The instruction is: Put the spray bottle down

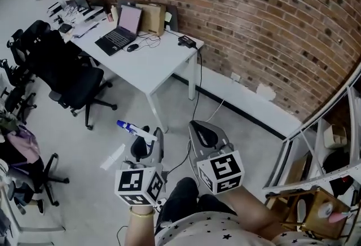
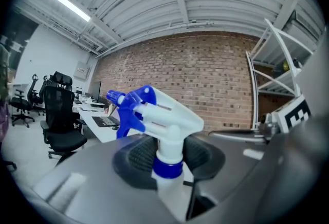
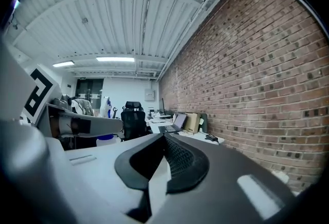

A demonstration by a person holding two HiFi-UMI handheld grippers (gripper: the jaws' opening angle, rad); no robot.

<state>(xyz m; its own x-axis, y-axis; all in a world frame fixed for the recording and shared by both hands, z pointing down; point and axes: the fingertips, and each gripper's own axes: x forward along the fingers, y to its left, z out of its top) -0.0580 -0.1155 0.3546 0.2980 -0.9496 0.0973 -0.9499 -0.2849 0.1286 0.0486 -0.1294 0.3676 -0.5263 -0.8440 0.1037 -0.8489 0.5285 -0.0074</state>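
Spray bottle (image 2: 172, 120): you have it in your left gripper (image 2: 168, 155), up in the air over the grey floor (image 1: 169, 109), in front of your knees. The two black pads (image 2: 134, 159) pinch its neck from either side, right at the blue collar. The white trigger head stands clear above them. The bottle is upright, and its blue nozzle points away from you towards the office side of the room. The pale body runs down below the jaws. You cannot tell from either view how much liquid it holds, or whether it holds any.

In the head view the spray bottle (image 1: 135, 130) shows just above your left gripper (image 1: 149, 146). It is well apart from the white desk (image 1: 152, 67).

Your right gripper (image 3: 164, 159) carries nothing. Its jaws are pressed together at the tips, and only bare ribbed pad shows between them. In the head view that right gripper (image 1: 204, 133) sits just beside the left one, at about the same height.

A cardboard box (image 1: 152, 18) stands on the desk against the brick wall (image 1: 271, 25), next to an open laptop (image 1: 121, 31). Its contents do not show. A black office chair (image 1: 73, 78) stands at the desk's near side. At the lower right a brown box (image 1: 316, 208) sits under a white frame. Something pale with a pink end lies in it, too small to name.
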